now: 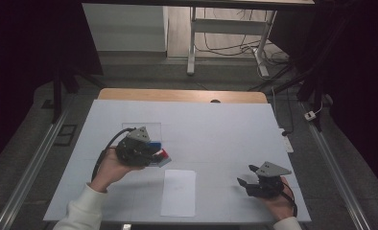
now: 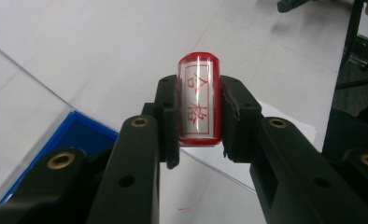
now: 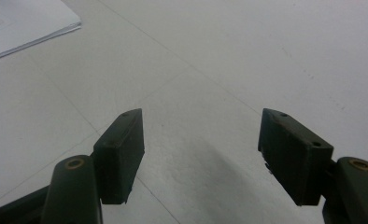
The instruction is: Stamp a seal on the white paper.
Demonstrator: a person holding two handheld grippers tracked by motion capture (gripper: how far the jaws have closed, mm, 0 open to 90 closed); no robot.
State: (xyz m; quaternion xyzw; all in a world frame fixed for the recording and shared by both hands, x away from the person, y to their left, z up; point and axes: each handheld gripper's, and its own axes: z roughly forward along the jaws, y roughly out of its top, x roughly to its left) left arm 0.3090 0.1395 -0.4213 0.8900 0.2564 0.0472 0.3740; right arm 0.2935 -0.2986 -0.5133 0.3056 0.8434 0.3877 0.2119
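Note:
A red-and-clear stamp (image 2: 199,99) with red characters on its white face is clamped between the two black jaws of my left gripper (image 2: 199,116). In the high view that left gripper (image 1: 159,156) is at the table's left middle, with the stamp (image 1: 164,154) showing as a red tip at its front, just above a blue ink pad case (image 1: 154,143). A clear lid (image 2: 18,116) and the blue ink pad case (image 2: 74,135) lie below my jaws in the left gripper view. My right gripper (image 1: 244,176) rests at the lower right, and my right gripper (image 3: 201,154) stands open over bare table.
A white sheet of paper (image 1: 178,192) lies near the front edge between the two hands, and its corner (image 3: 28,23) shows at upper left in the right gripper view. The white table top (image 1: 216,129) ends in a wooden strip at the back. Table legs and cables stand on the floor beyond.

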